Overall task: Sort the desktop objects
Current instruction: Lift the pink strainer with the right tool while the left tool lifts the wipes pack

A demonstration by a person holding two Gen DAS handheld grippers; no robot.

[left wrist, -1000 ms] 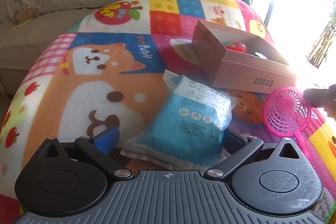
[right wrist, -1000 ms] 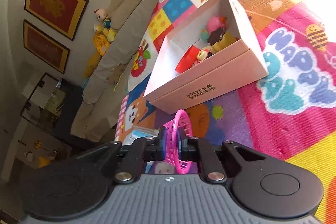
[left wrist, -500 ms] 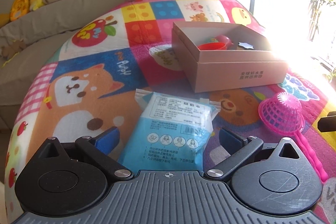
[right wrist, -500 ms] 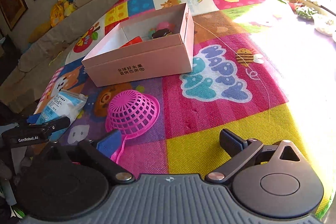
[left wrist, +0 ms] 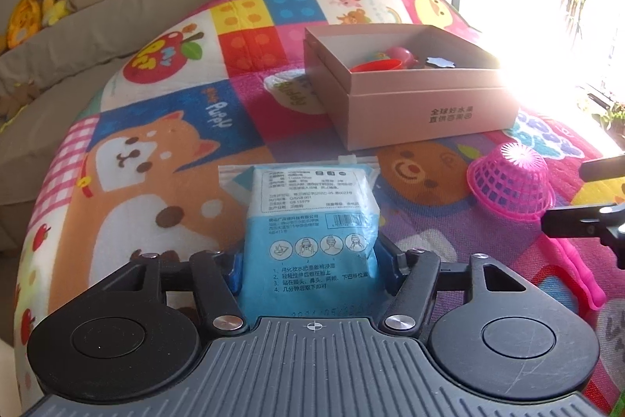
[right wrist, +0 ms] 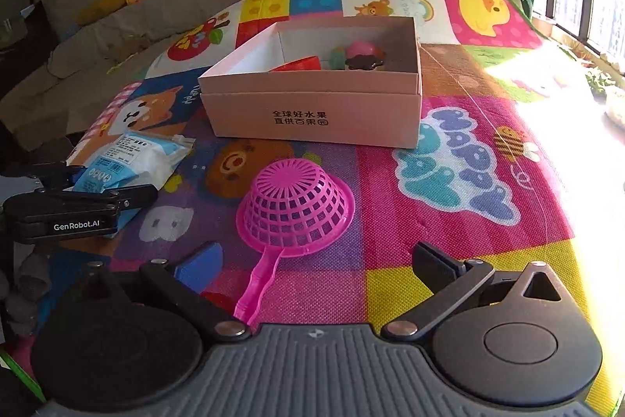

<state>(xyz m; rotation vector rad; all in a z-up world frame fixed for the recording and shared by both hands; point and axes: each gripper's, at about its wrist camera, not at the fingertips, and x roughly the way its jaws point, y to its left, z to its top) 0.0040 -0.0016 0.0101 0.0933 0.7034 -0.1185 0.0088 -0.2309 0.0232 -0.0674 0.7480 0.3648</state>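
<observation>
My left claw (left wrist: 310, 266) has just been closing, and its pads now press on both sides of the near end of the blue wipes packet (left wrist: 312, 221), which lies flat on the play mat (left wrist: 164, 159) and points away from me toward the pink cardboard box (left wrist: 425, 104). From the right wrist view that same packet (right wrist: 129, 159) sits toward the mat's left edge, with the left claw (right wrist: 97, 190) clamped over its near end. My right claw (right wrist: 316, 264) stands wide open with nothing gripped; the handle of the pink plastic strainer (right wrist: 297, 210) runs back between its fingers without touching either one. The strainer lies dome-up, rim down on the mat, just in front of the box (right wrist: 316, 120) and well apart from the packet. In the left wrist view the strainer (left wrist: 511, 182) shows at the right, with the right claw's fingers coming in from the frame edge beside it. The box is open on top and sits near the middle of the mat; inside I can make out a red piece (right wrist: 300, 64), a pink rounded toy (right wrist: 361, 47) and something dark (right wrist: 365, 62) next to it, all gathered toward the box's far right corner. Strong sunlight washes out the mat's right edge.
</observation>
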